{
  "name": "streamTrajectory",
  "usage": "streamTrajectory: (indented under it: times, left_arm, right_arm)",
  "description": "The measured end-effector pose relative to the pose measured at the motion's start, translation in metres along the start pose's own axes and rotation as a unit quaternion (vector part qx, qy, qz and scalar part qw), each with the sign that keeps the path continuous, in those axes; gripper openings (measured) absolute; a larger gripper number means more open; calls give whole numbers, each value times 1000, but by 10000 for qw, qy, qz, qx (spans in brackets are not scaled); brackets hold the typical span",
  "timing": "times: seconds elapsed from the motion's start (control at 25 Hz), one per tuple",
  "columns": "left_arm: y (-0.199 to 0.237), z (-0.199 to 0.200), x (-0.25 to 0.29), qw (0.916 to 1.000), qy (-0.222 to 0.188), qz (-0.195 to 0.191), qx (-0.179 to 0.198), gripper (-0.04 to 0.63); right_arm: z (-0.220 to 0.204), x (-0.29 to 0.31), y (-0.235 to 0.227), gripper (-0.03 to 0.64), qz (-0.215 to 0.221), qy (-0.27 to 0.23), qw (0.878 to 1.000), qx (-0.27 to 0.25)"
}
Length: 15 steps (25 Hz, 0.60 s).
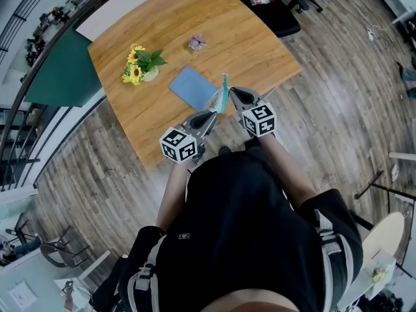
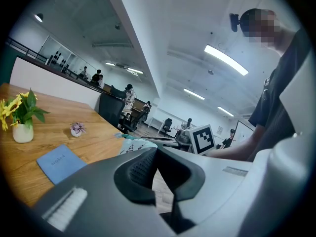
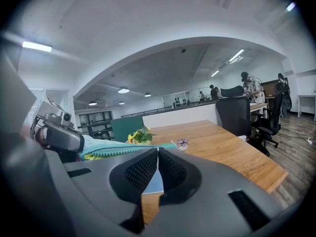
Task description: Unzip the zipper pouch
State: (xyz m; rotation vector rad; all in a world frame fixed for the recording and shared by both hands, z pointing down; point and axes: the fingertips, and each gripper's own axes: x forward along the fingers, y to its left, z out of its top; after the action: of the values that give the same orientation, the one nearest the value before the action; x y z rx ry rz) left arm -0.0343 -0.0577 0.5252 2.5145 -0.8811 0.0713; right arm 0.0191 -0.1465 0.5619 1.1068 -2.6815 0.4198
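The teal-edged zipper pouch (image 1: 224,95) hangs upright over the near edge of the wooden table (image 1: 247,44), between my two grippers. My left gripper (image 1: 213,114) is shut on its lower end. The pouch's pale patterned cloth (image 2: 132,145) shows just past the left gripper's closed jaws (image 2: 156,150). My right gripper (image 1: 233,96) meets the pouch from the other side. In the right gripper view its jaws (image 3: 157,151) are pressed together at the pouch's teal zipper edge (image 3: 106,148). The exact spot that they pinch is hidden behind them.
A blue notebook (image 1: 192,87) lies on the table just beyond the pouch. A small vase of sunflowers (image 1: 140,67) stands at the left, and a small pink thing (image 1: 197,42) lies farther back. A black chair (image 1: 273,12) stands past the far right corner.
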Motion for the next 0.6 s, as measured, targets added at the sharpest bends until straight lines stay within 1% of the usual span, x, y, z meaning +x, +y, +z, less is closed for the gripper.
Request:
streamTrajectory:
  times: [0.6]
  left_arm:
    - [3, -3, 1, 9999, 10, -42, -111, 2]
  right_arm:
    - [-3, 6, -8, 14, -124, 37, 9998, 122]
